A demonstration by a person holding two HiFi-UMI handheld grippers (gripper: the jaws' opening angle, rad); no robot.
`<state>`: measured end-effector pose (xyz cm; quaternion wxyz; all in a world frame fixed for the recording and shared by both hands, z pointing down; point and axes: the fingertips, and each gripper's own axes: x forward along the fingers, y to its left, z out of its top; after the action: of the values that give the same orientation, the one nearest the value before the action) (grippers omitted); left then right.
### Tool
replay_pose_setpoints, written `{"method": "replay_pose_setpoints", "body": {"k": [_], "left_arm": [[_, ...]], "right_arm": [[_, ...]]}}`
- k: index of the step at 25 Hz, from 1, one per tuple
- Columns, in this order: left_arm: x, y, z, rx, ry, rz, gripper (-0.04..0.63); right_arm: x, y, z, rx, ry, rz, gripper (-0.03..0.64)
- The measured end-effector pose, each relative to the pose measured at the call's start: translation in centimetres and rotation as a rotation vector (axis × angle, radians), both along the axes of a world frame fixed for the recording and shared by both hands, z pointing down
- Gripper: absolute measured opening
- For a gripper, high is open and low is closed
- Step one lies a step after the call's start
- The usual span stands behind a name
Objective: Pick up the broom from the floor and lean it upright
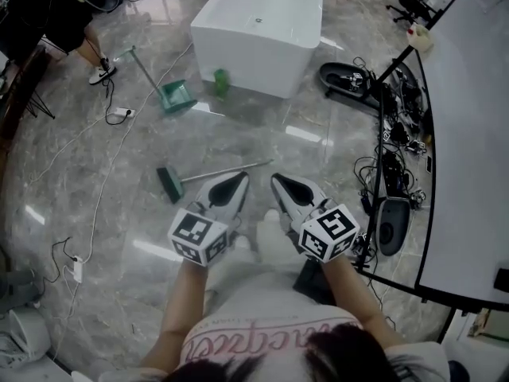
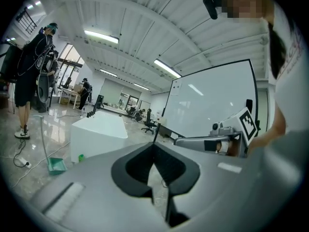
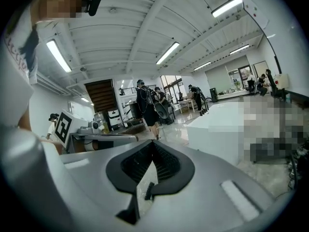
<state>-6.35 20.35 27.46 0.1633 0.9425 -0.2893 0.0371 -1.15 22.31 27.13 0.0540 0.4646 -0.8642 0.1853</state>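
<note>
The broom (image 1: 208,173) lies flat on the marble floor, its green head (image 1: 169,183) at the left and its thin pale handle running right. My left gripper (image 1: 232,185) hovers just this side of the handle, shut and empty. Beside it, my right gripper (image 1: 288,188) is also shut with nothing in it. Both point forward, nearly level. The left gripper view shows its jaws (image 2: 154,151) closed together and the right gripper (image 2: 212,141) alongside. In the right gripper view the jaws (image 3: 153,151) meet at the tips. The broom is hidden in both gripper views.
A green dustpan (image 1: 176,96) with a long handle and a green bottle (image 1: 220,82) sit near a large white block (image 1: 262,30) ahead. At the right are a whiteboard (image 1: 469,134), its black stand and tangled cables (image 1: 394,157). A person (image 1: 79,22) stands far left.
</note>
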Motion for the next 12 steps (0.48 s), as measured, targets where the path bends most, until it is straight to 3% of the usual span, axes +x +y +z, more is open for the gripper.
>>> {"method": "replay_pose_setpoints", "body": {"k": [12], "left_arm": [[4.9, -9.5, 3.6, -0.089, -0.067, -0.004, 0.000]], "right_arm": [[5.0, -10.0, 2.9, -0.089, -0.048, 0.013, 0.002]]}}
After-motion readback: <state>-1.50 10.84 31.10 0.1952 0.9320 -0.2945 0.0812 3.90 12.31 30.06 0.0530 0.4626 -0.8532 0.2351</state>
